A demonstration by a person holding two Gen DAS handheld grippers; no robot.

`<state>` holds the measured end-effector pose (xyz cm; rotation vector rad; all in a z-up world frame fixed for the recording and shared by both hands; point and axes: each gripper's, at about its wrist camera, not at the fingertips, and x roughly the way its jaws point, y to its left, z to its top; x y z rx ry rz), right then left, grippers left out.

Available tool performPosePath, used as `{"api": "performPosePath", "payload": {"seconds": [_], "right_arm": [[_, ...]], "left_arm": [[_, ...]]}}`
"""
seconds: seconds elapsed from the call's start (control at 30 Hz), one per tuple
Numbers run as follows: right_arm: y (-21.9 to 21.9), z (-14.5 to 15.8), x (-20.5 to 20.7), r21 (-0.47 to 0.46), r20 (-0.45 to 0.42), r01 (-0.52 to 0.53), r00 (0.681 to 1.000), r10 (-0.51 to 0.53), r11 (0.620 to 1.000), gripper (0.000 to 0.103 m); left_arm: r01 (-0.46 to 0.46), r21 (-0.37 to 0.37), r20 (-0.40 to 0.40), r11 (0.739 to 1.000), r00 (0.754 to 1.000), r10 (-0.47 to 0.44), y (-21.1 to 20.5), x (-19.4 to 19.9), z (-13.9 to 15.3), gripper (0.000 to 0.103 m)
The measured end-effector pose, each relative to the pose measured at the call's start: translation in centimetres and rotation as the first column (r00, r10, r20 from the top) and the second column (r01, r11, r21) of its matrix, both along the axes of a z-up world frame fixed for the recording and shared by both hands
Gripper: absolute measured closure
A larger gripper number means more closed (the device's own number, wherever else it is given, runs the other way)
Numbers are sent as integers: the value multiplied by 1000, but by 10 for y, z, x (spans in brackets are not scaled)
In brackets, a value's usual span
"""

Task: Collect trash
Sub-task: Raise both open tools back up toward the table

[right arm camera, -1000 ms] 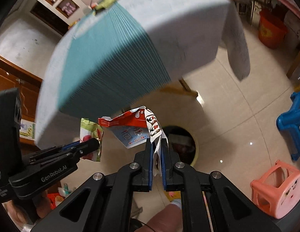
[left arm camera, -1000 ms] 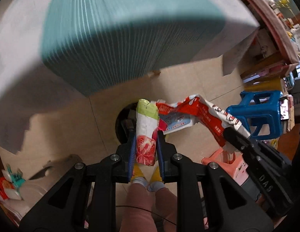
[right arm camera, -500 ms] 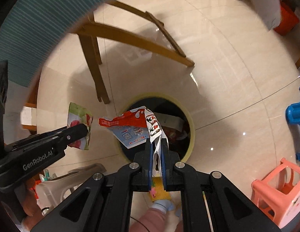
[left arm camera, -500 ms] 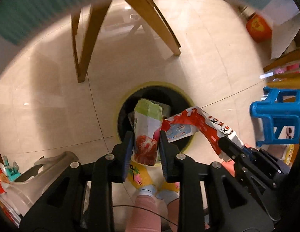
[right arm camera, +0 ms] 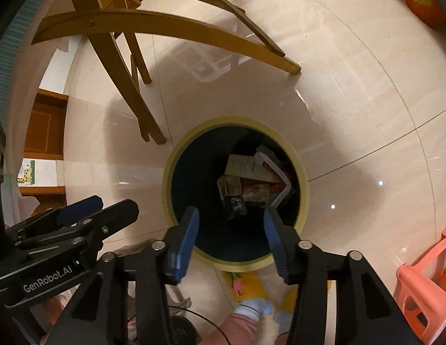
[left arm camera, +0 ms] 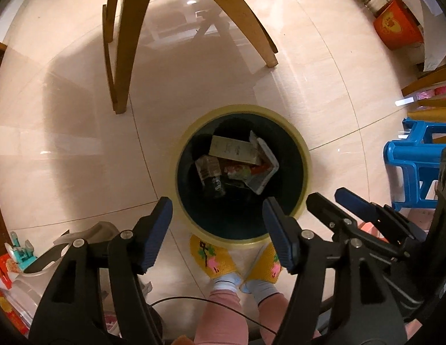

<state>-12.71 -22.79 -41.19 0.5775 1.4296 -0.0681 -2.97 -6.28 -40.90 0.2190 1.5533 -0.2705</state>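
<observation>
Above the yellow-rimmed bin, the left gripper and right gripper are both opening, nothing between them (2 empty); wrappers lie inside, so lift straight clear.

A round, dark, yellow-rimmed trash bin stands on the glossy beige tiled floor. Crumpled wrappers and flat cartons lie inside it. Curved wooden chair legs stand behind it. A blue plastic stool is well to its right. The person's yellow slippers touch the bin's near edge.
</observation>
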Motion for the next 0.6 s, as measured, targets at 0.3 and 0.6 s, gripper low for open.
{"api": "performPosePath", "payload": {"seconds": [0.3, 0.6], "right_arm": [[-15, 34, -8, 14, 21, 61, 998, -61, 998, 51], [-39, 111, -23, 27, 73, 132, 988, -134, 991, 51]], "left_arm": [[16, -21, 38, 1000, 999, -15, -12, -11, 63, 41], [80, -23, 129, 997, 989, -76, -38, -26, 161, 41]]}}
